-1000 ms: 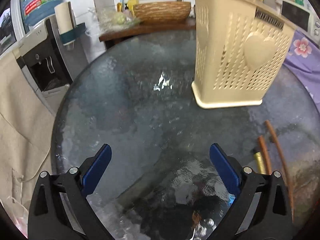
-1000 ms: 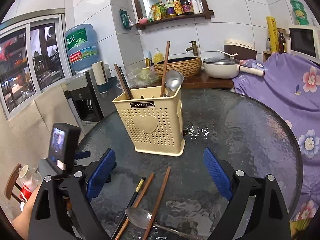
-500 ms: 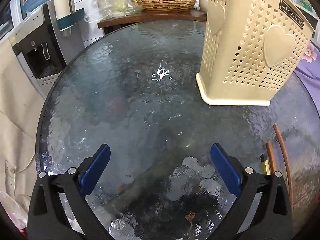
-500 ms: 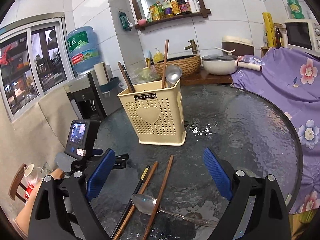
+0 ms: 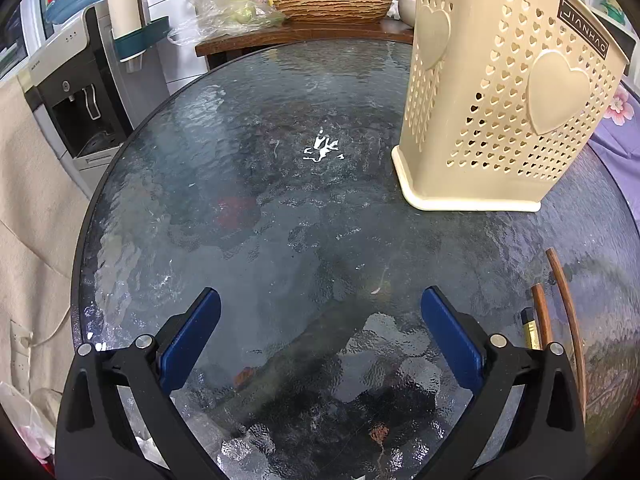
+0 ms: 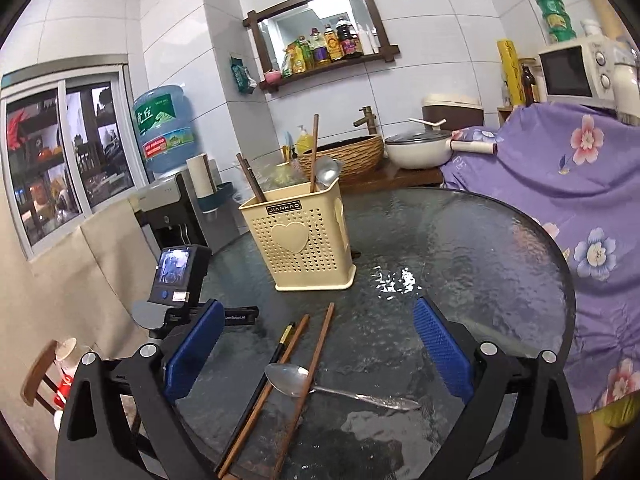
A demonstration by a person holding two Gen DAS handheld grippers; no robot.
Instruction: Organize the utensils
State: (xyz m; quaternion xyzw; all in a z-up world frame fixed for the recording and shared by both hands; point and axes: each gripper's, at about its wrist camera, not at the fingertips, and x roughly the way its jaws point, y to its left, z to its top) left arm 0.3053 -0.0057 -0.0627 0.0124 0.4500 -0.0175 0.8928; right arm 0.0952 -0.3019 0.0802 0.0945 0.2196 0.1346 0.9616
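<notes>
Left wrist view: left claw [image 5: 320,332] spread wide, empty; cream basket [image 5: 500,100] at 1 o'clock on glass surface [image 5: 240,200], contents hidden.

Right wrist view: right claw [image 6: 316,344] just opening, nothing between; basket [image 6: 298,240] at 12 o'clock holds chopsticks [image 6: 314,148] and ladle [image 6: 328,170]; spoon [image 6: 320,384], loose chopsticks [image 6: 308,376] at 6 o'clock.

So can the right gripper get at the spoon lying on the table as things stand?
Probably yes. The right gripper is open and empty, its jaws just widened, and the spoon lies just ahead, nothing above it. Its bowl rests against the chopsticks, which may get nudged.
</notes>
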